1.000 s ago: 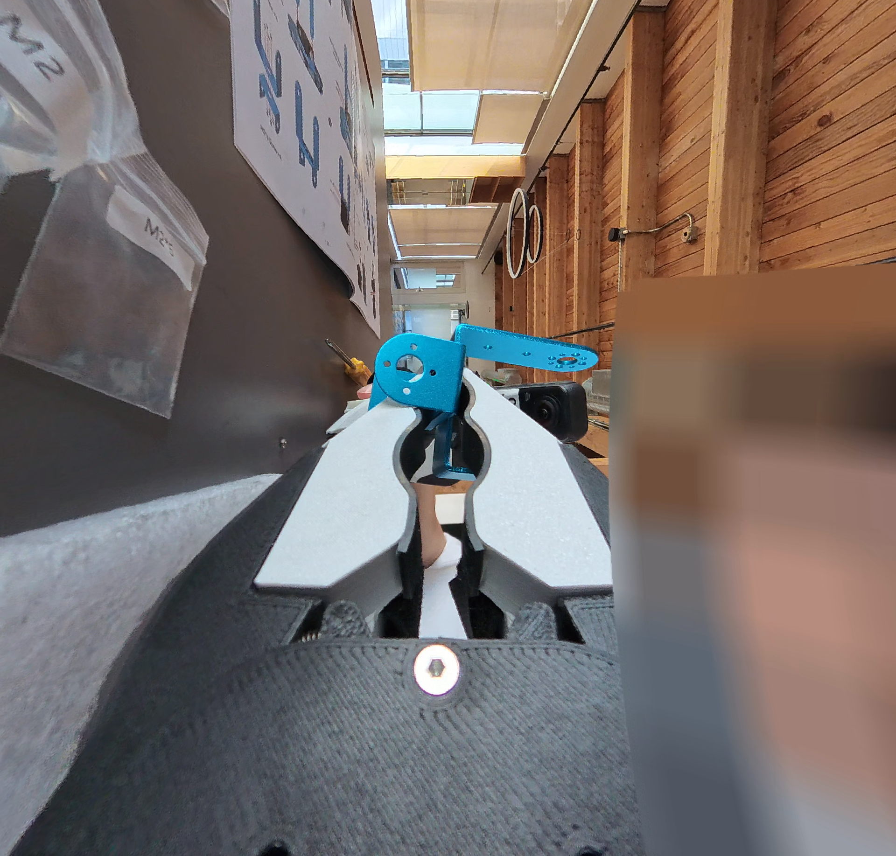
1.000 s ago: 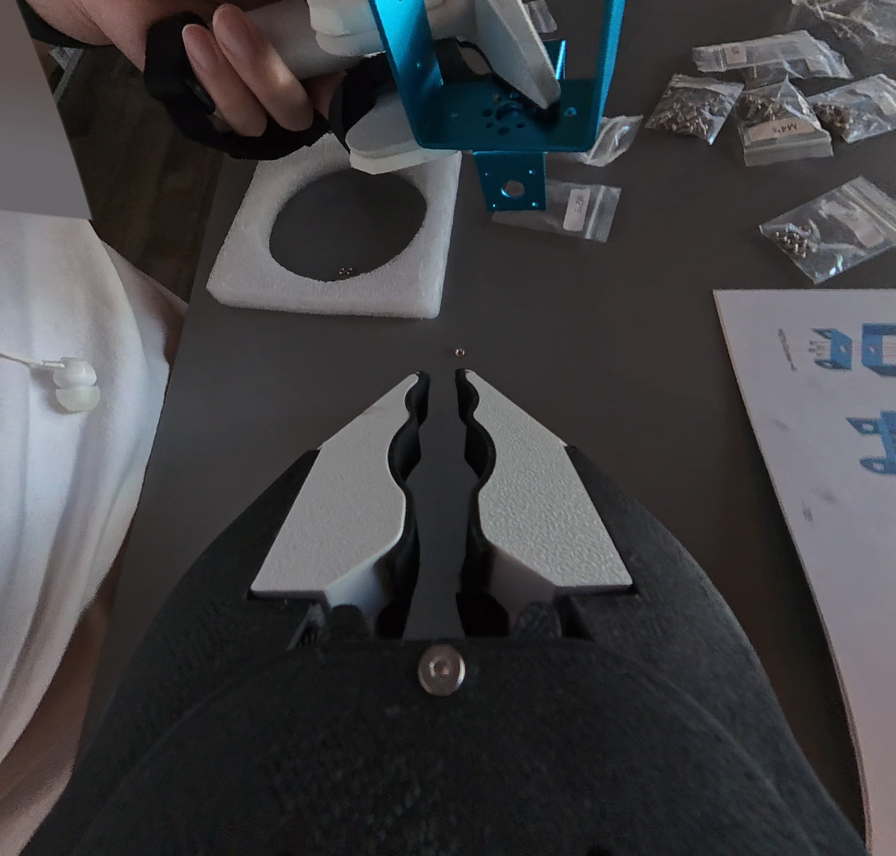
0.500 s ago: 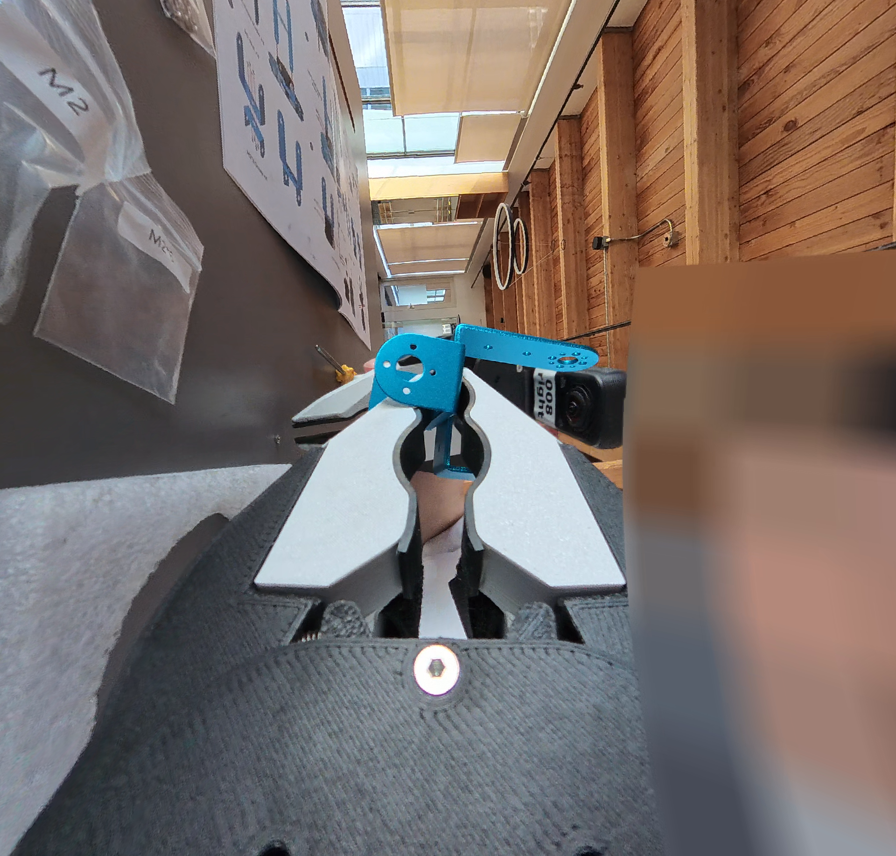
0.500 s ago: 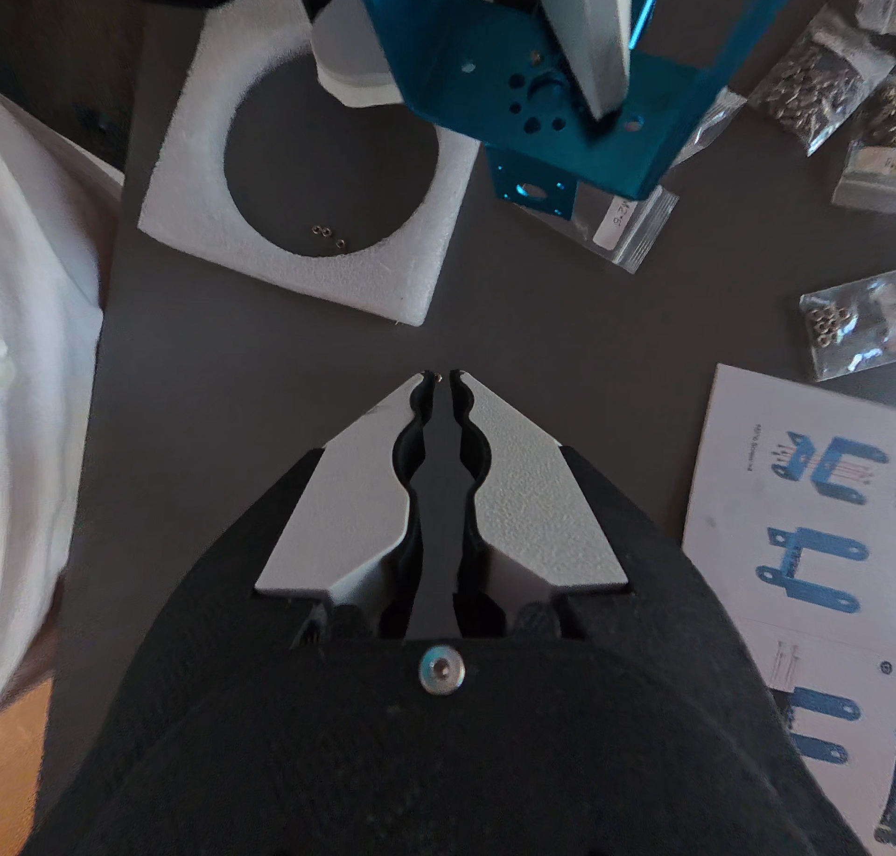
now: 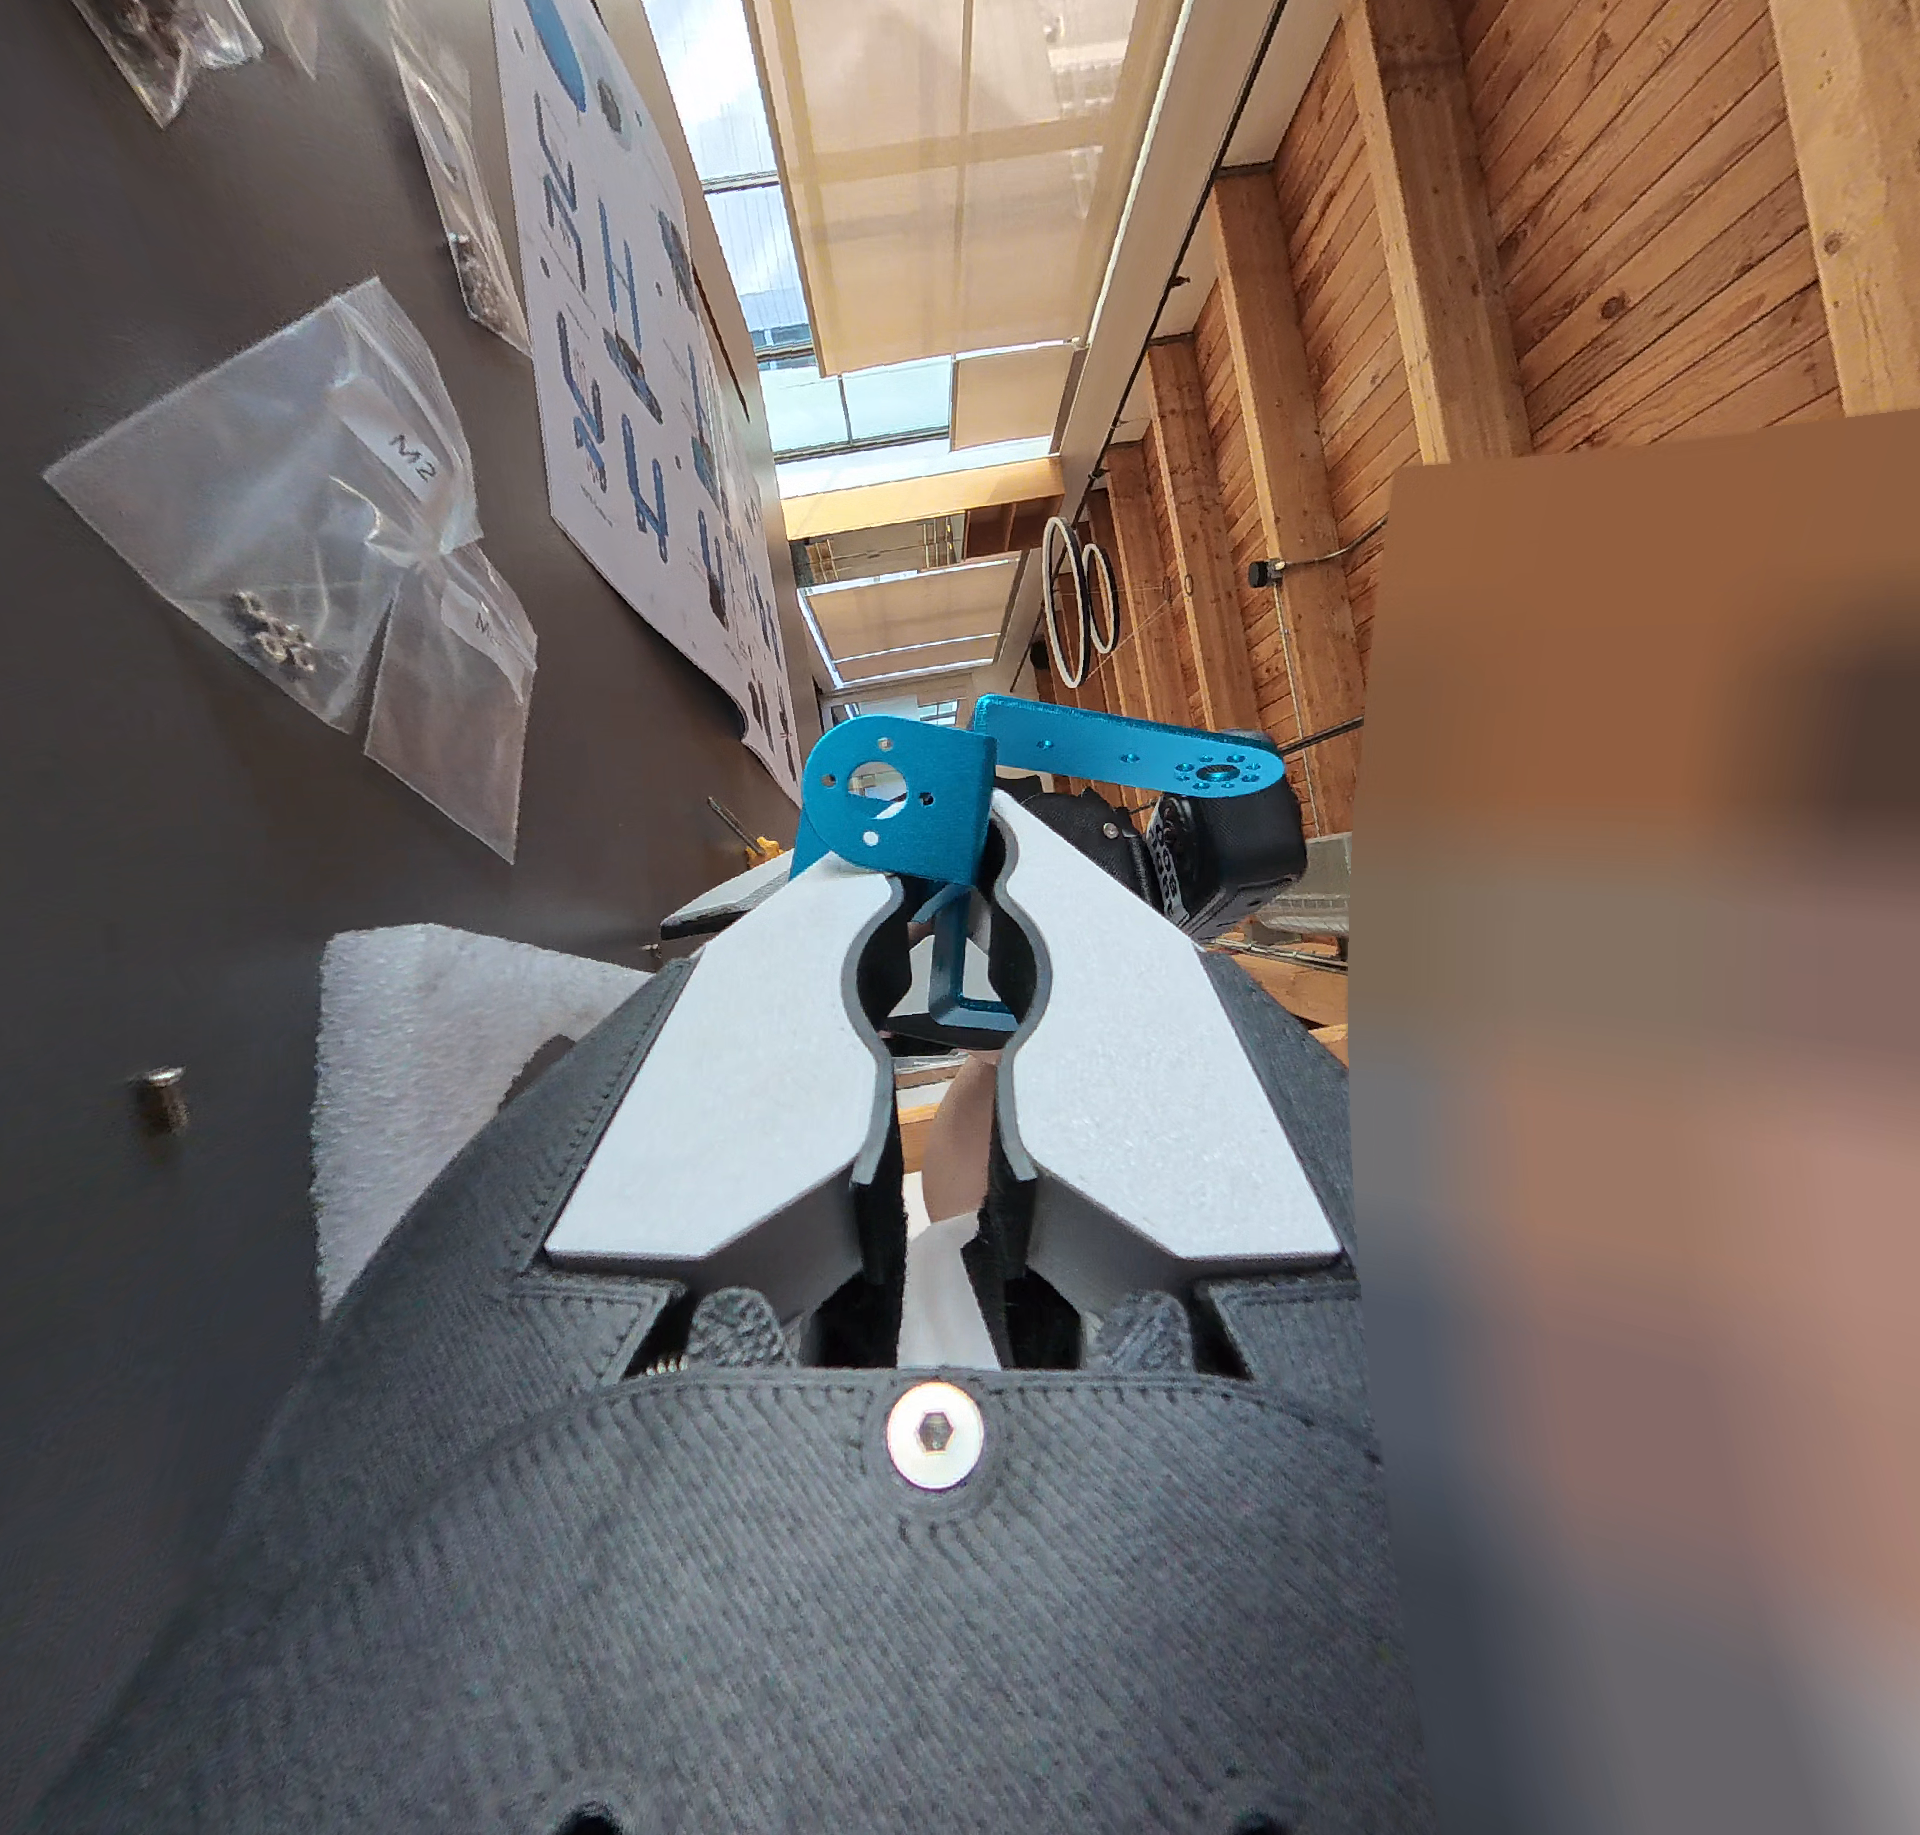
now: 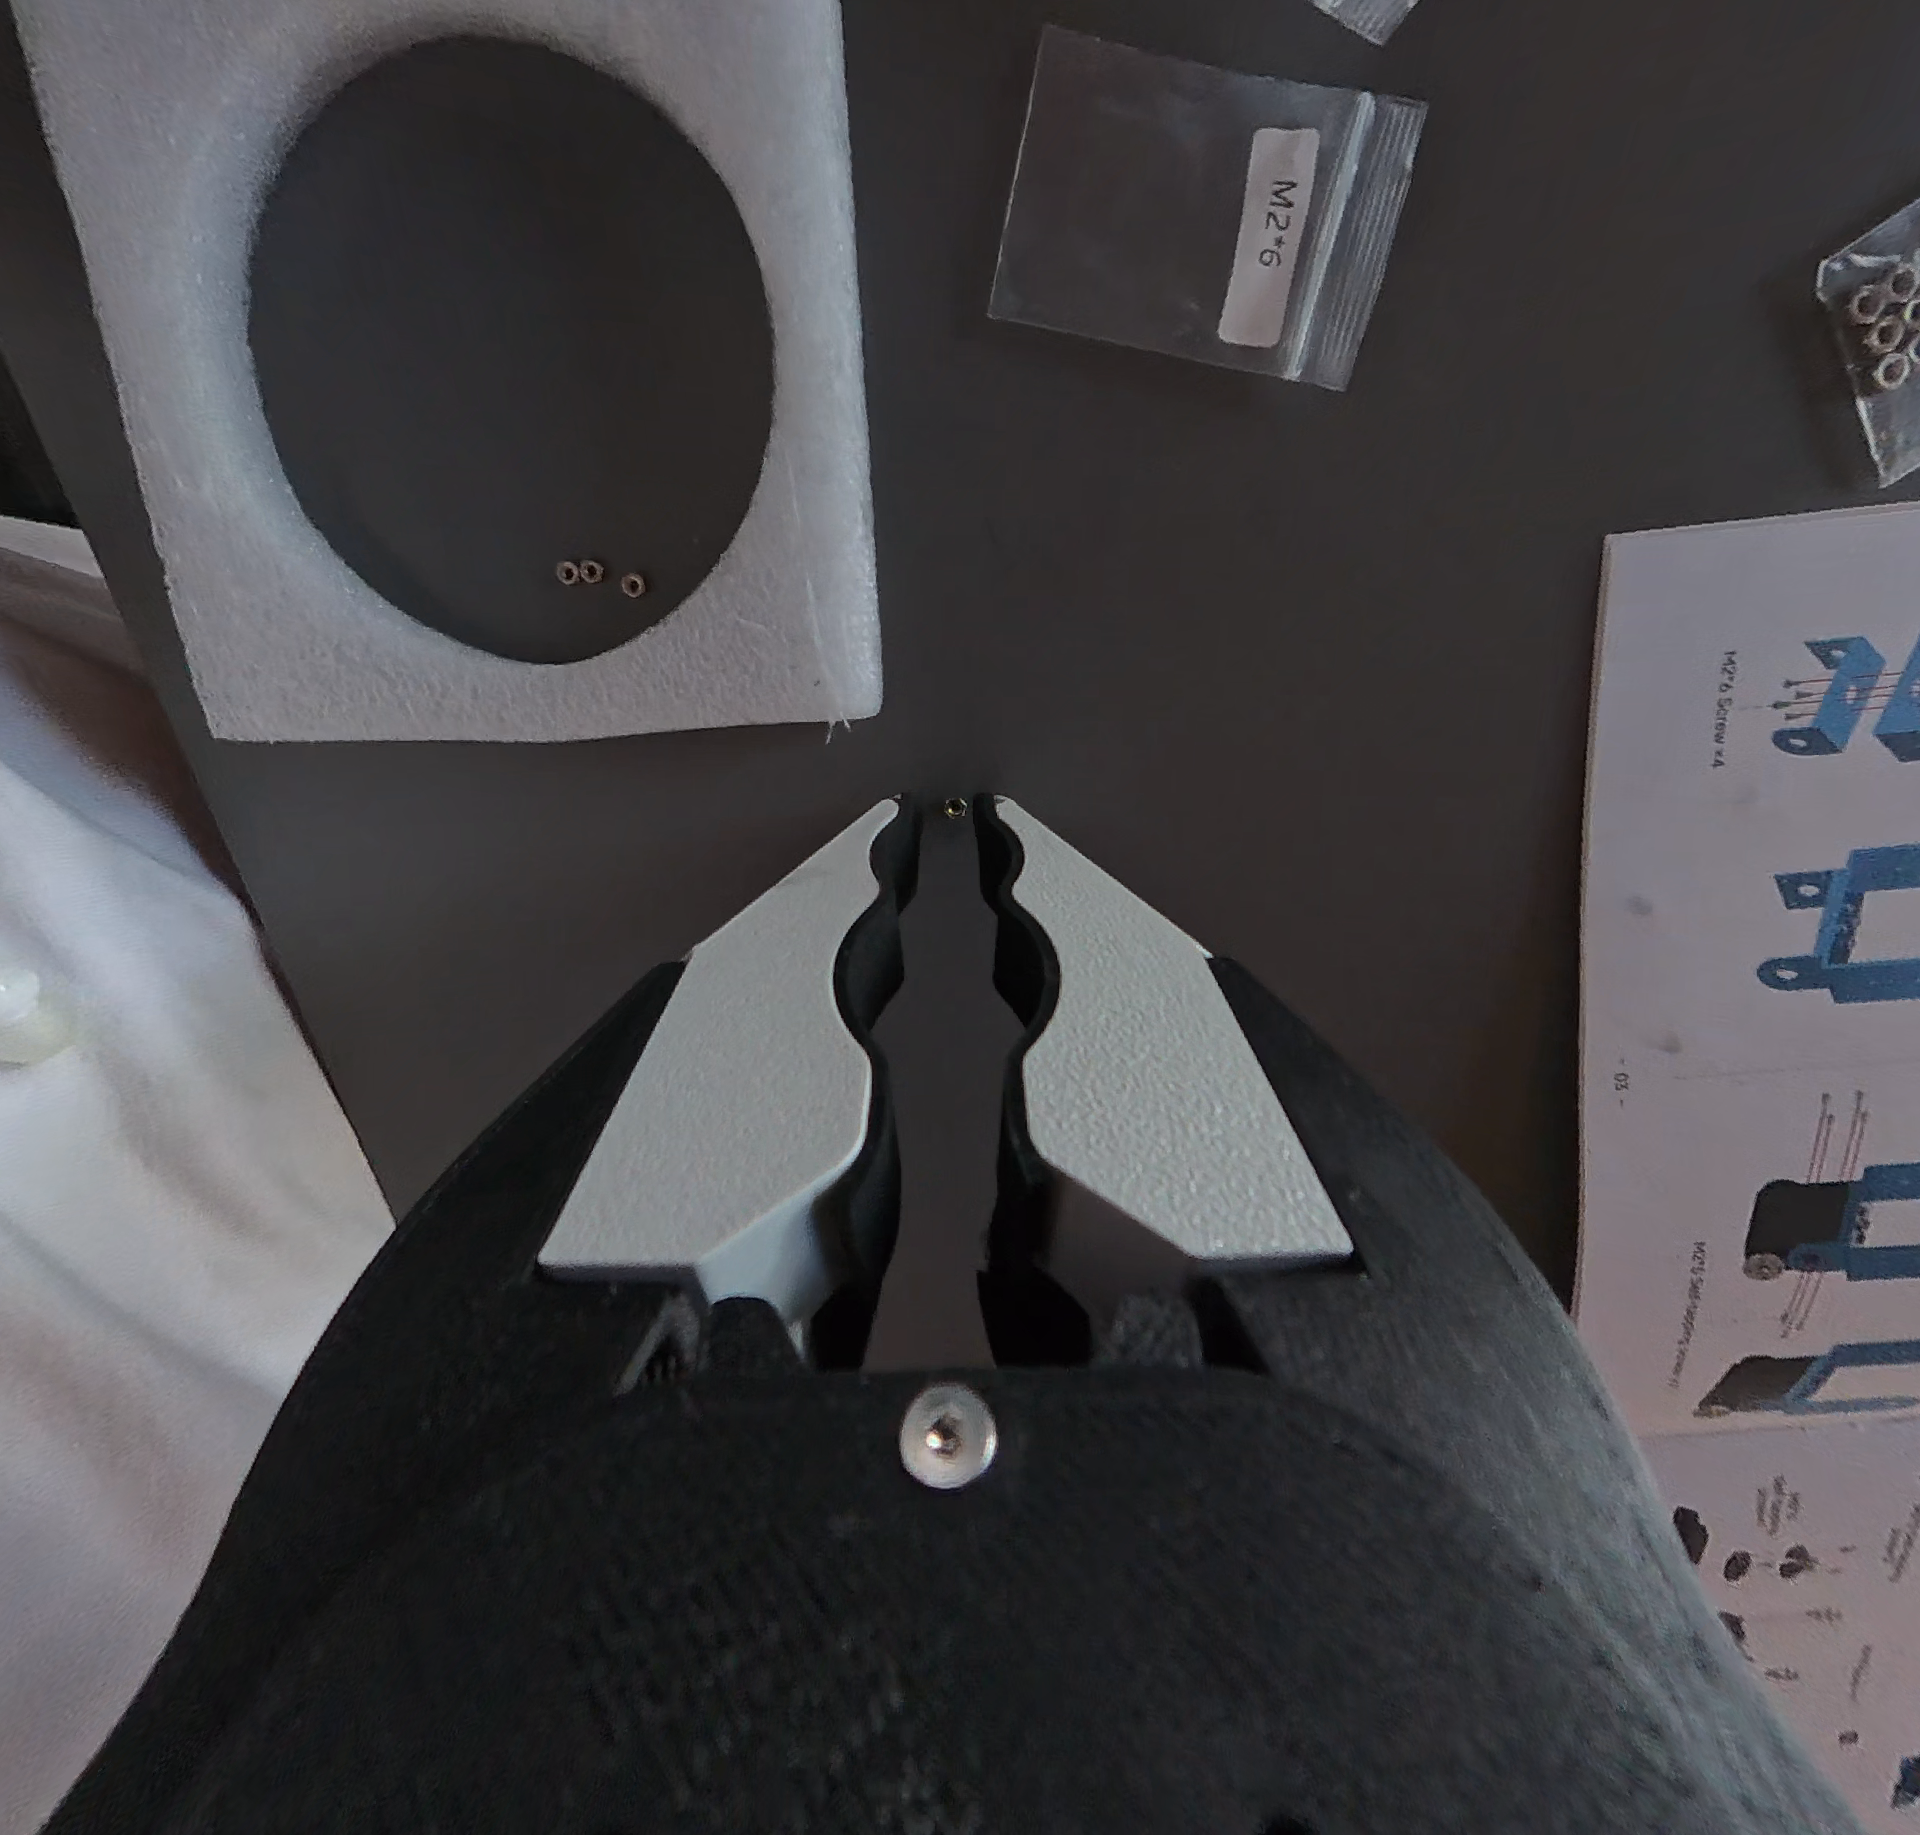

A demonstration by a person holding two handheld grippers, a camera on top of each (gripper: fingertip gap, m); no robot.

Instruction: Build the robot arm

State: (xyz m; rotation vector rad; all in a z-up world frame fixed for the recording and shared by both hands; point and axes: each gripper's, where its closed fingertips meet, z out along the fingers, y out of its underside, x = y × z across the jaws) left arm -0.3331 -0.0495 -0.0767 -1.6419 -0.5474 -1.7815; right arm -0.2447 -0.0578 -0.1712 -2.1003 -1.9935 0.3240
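Observation:
My left gripper point(image 5: 987, 835) is shut on a blue metal bracket point(image 5: 894, 798), held off the dark table and tilted sideways. The bracket's long arm point(image 5: 1122, 751) sticks out to the right. My right gripper point(image 6: 951, 809) is low over the table, its jaws a narrow gap apart. A tiny brass-coloured nut point(image 6: 953, 805) lies on the table right between its fingertips point(image 6: 883, 829), and I see no contact. The right gripper also shows behind the bracket in the left wrist view point(image 5: 727, 892).
A white foam square point(image 6: 520, 684) with a round hole holds three small nuts point(image 6: 592, 573). Small clear bags point(image 6: 1195, 216) point(image 6: 1881, 331) point(image 5: 312, 538), a printed instruction sheet point(image 6: 1766, 954) and a loose screw point(image 5: 161, 1094) lie on the dark table point(image 6: 1195, 642). White cloth point(image 6: 125, 1058) is at the left. Left tips to right tips: about 12 cm.
My right gripper has dropped close to the table and come up to the tiny nut, its jaws a little wider. My left gripper with the bracket has moved out of the right wrist view.

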